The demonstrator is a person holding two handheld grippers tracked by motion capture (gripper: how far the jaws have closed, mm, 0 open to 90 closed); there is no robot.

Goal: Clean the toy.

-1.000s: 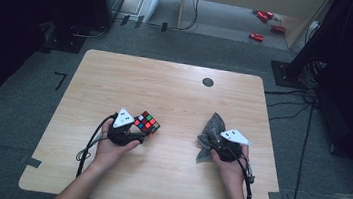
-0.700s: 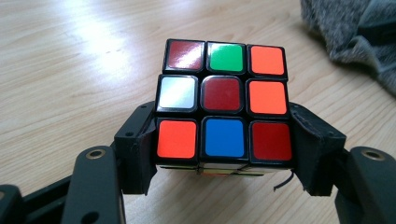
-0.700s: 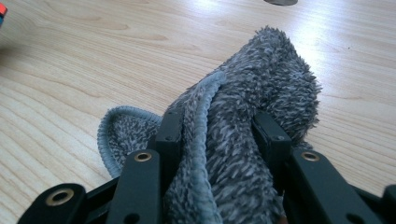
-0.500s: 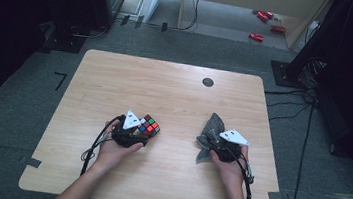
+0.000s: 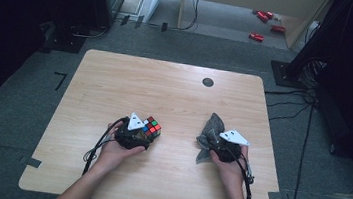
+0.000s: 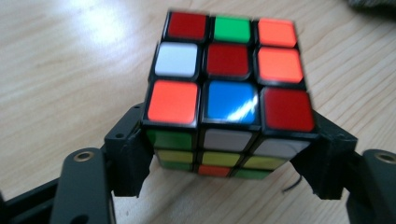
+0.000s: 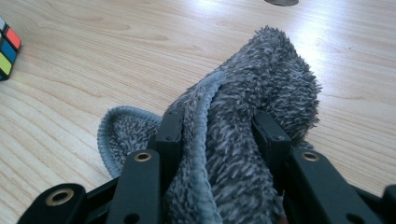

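Note:
A scrambled colour puzzle cube [image 5: 151, 127] sits at the front left of the wooden table [image 5: 166, 83]. My left gripper [image 5: 146, 134] holds its lower layer; in the left gripper view both jaws lie against the sides of the cube [image 6: 229, 93]. The jaws of this left gripper [image 6: 229, 161] have just been opening a little, with the cube still between them. At the front right, my right gripper [image 5: 211, 140] is shut on a bunched grey fluffy cloth [image 5: 213, 126]. In the right gripper view the cloth [image 7: 280, 79] bulges out past the right gripper [image 7: 219, 126]. The cube's corner [image 7: 7, 46] shows at the left edge.
A black round grommet [image 5: 208, 82] is set in the table near its far edge. Cables [image 5: 291, 92] run over the floor to the right, and red objects [image 5: 261, 26] lie on the floor beyond. Bare wood spans the table's middle and far half.
My left hand and the cube have shifted slightly to the right on the table. The right hand and the cloth have stayed put.

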